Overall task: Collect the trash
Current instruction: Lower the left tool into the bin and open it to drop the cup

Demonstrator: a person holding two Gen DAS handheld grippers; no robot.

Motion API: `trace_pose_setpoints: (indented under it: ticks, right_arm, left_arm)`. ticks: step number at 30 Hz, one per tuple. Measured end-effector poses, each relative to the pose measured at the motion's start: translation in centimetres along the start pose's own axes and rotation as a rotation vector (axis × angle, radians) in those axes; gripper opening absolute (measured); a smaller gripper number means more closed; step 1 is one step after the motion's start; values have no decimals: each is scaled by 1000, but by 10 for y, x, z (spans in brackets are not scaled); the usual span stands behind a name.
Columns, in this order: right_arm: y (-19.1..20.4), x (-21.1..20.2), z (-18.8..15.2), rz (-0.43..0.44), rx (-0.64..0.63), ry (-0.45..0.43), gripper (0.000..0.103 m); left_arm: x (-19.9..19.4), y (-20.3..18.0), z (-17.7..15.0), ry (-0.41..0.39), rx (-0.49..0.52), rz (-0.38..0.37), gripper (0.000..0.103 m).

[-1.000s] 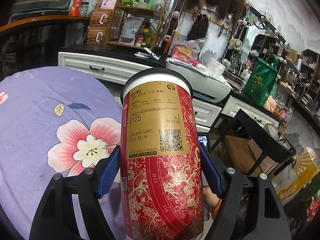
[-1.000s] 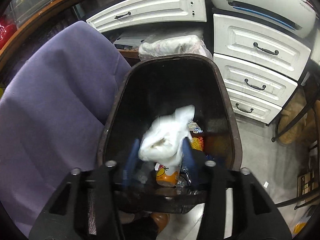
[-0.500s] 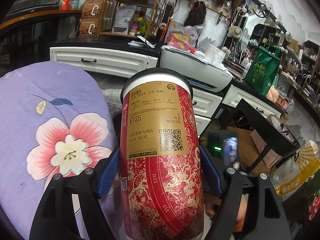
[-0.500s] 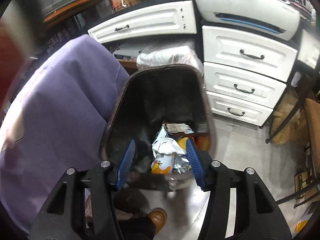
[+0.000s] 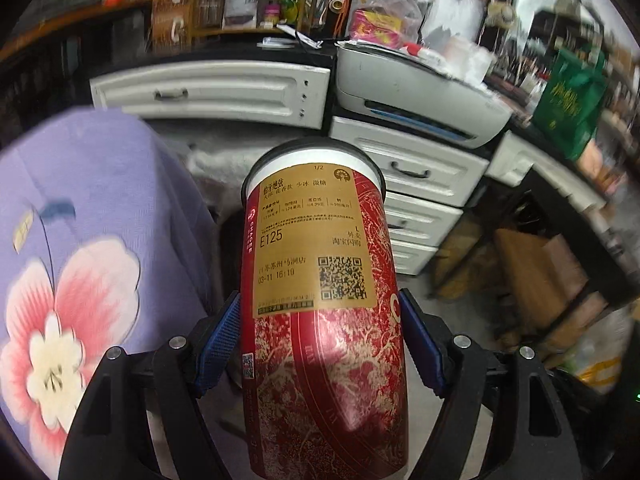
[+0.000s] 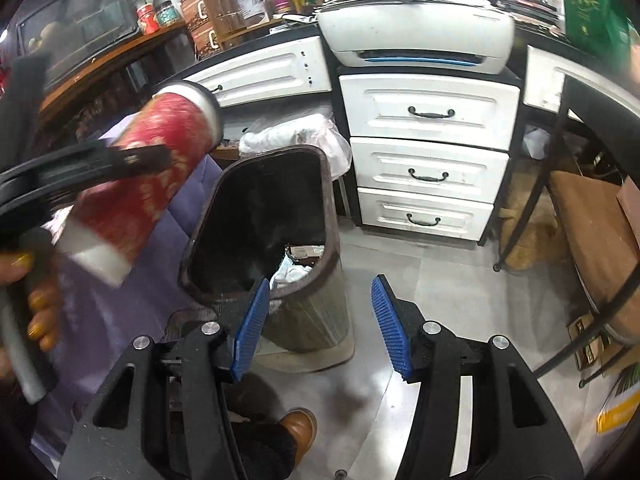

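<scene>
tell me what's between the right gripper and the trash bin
Nothing: in the right wrist view the open right gripper hangs empty just outside the trash bin, with only bare grey floor around it.

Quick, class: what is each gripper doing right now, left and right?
Left gripper: shut on the red drink cup.
Right gripper: open, nothing between its pads.

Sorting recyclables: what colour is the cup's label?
Gold, on a red patterned cup; clearest in the left wrist view.
</scene>
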State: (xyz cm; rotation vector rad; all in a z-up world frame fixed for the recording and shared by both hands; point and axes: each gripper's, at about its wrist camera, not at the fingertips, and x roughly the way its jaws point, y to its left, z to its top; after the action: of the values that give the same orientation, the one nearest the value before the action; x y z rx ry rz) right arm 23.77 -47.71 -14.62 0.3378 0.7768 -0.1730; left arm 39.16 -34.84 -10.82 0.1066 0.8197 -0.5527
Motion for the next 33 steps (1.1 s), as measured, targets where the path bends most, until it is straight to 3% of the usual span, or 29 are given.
trace_pose_setpoints:
  ticks: [11, 23, 27, 33]
  right_arm:
    - [-10, -14, -25, -12, -5, 5, 54]
    - [-9, -16, -28, 29, 50, -4, 54]
    - [-5, -16, -31, 34, 46, -3, 54]
    - [0, -23, -32, 35, 31, 2, 54]
  left_arm:
    - [53, -16, 10, 92, 43, 67, 75]
    - [121, -13, 4, 230, 68, 133, 75]
    - [122, -17, 5, 230, 91, 139, 89]
    - [84, -26, 7, 164, 100, 107, 90]
